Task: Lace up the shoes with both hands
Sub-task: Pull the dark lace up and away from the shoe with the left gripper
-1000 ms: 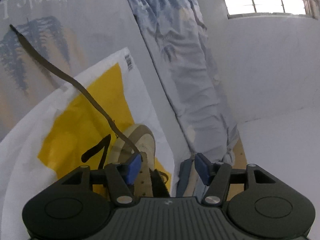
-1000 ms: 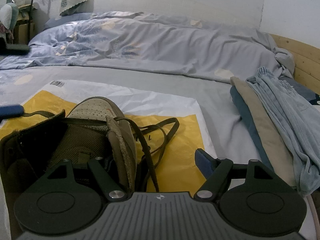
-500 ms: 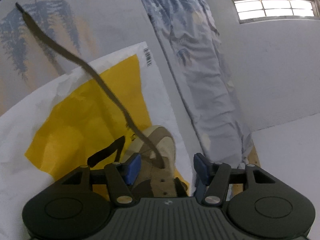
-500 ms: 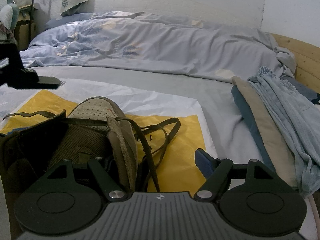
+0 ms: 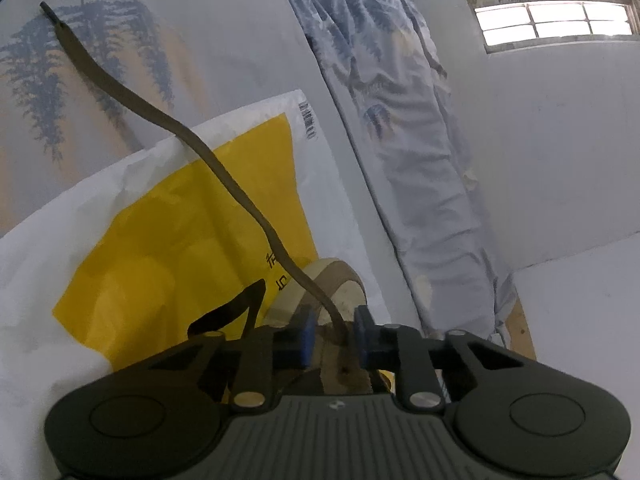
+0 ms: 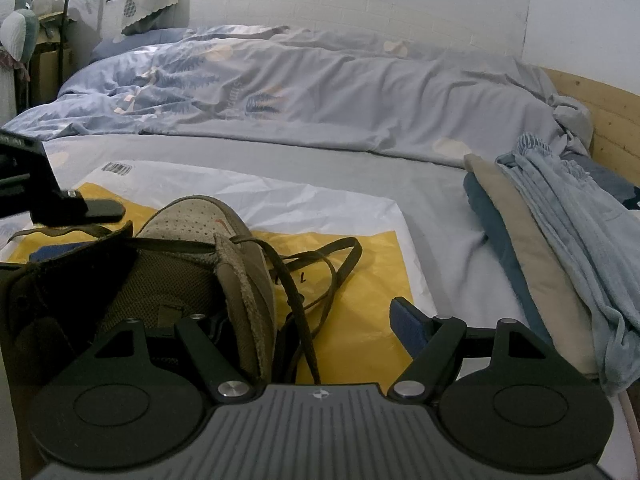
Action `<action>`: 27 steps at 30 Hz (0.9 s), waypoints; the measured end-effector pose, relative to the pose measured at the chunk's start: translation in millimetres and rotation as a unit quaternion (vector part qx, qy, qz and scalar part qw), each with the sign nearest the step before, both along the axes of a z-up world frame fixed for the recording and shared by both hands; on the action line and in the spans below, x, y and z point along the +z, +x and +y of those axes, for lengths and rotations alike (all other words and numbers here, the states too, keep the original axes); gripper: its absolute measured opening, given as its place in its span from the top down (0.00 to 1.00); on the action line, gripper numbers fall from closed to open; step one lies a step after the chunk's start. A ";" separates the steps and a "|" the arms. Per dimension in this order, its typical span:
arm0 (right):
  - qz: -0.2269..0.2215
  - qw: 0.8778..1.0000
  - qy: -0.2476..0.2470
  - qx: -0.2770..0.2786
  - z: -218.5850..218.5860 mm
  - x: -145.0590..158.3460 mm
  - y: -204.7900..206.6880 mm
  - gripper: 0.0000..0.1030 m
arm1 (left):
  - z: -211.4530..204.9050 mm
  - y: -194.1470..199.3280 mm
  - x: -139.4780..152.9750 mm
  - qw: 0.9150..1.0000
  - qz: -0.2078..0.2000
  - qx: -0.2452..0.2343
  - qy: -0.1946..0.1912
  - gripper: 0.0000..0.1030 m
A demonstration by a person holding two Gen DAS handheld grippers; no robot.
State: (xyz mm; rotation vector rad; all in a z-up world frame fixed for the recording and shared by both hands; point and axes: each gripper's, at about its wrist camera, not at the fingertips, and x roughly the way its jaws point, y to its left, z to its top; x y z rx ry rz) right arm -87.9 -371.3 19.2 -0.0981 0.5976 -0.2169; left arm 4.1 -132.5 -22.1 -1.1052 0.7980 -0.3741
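Note:
A tan-brown shoe (image 6: 192,224) stands on a yellow-and-white plastic bag (image 6: 360,308) on the bed. In the left wrist view its toe (image 5: 336,280) shows just beyond my left gripper (image 5: 332,332). A flat brown lace (image 5: 224,172) runs from the bedsheet down between the left jaws, which are closing; a gap still shows beside the lace. The left gripper also shows in the right wrist view as a black finger (image 6: 80,208) over the shoe. My right gripper (image 6: 312,320) stands wide, straddling the shoe's side wall and loose lace loops (image 6: 340,256); its left finger is hidden inside the shoe.
A rumpled blue-grey duvet (image 6: 320,92) lies across the back of the bed. Folded clothes (image 6: 540,248) are stacked at the right, by the wooden bed frame (image 6: 600,108). A plush toy (image 6: 20,28) sits at the far left.
The left gripper dropped toward the shoe and its jaws narrowed from wide apart to close around the lace. It came into the right wrist view at the left. The right gripper stayed put.

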 end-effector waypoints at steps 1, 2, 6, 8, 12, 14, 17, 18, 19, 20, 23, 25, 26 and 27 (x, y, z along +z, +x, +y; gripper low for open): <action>-0.001 1.000 -0.001 0.000 0.2 0.3 -0.3 0.25 | -0.3 0.2 0.2 1.000 0.000 -0.001 -0.001 0.87; -0.002 1.000 -0.003 0.000 0.4 0.5 -0.5 0.25 | -0.7 0.5 0.5 1.000 0.000 -0.001 -0.002 0.90; -0.006 1.000 -0.008 0.002 1.9 0.7 -0.7 0.25 | -0.6 2.3 0.5 1.000 -0.001 0.000 -0.002 0.97; -0.009 1.000 -0.010 0.003 2.3 0.9 -0.8 0.25 | -0.3 3.0 0.4 1.000 -0.001 0.000 -0.004 0.99; -0.009 1.000 -0.011 -0.002 2.7 0.6 0.1 0.25 | -0.1 4.4 3.6 1.000 -0.007 -0.007 -0.003 1.00; -0.008 1.000 -0.013 -0.005 3.1 0.5 0.7 0.25 | -0.2 4.6 6.7 1.000 -0.012 -0.011 0.006 1.00; -0.007 1.000 -0.013 -0.008 3.1 0.5 1.3 0.25 | 1.4 3.8 10.3 1.000 -0.016 -0.011 0.011 1.00; -0.007 1.000 -0.013 -0.010 3.0 0.5 1.3 0.25 | 2.7 3.8 11.5 1.000 -0.017 -0.010 0.011 1.00; -0.007 1.000 -0.013 -0.011 3.0 0.5 1.3 0.25 | 4.8 3.7 12.9 1.000 -0.020 -0.007 0.010 1.00; -0.007 1.000 -0.013 -0.012 3.0 0.4 1.3 0.25 | 7.9 3.8 14.7 1.000 -0.023 -0.001 0.008 1.00; -0.006 1.000 -0.012 -0.017 2.6 -0.1 1.9 0.24 | 18.2 4.4 19.8 1.000 -0.028 0.012 0.002 1.00; -0.006 1.000 -0.012 -0.018 2.3 -0.2 1.9 0.24 | 24.9 5.6 23.2 0.999 -0.029 0.020 -0.001 1.00; -0.006 1.000 -0.013 -0.019 2.1 -0.3 1.9 0.24 | 28.3 6.2 24.5 0.999 -0.029 0.024 -0.002 1.00; -0.006 1.000 -0.013 -0.019 2.0 -0.3 1.9 0.24 | 31.8 6.7 25.8 0.999 -0.029 0.028 -0.004 1.00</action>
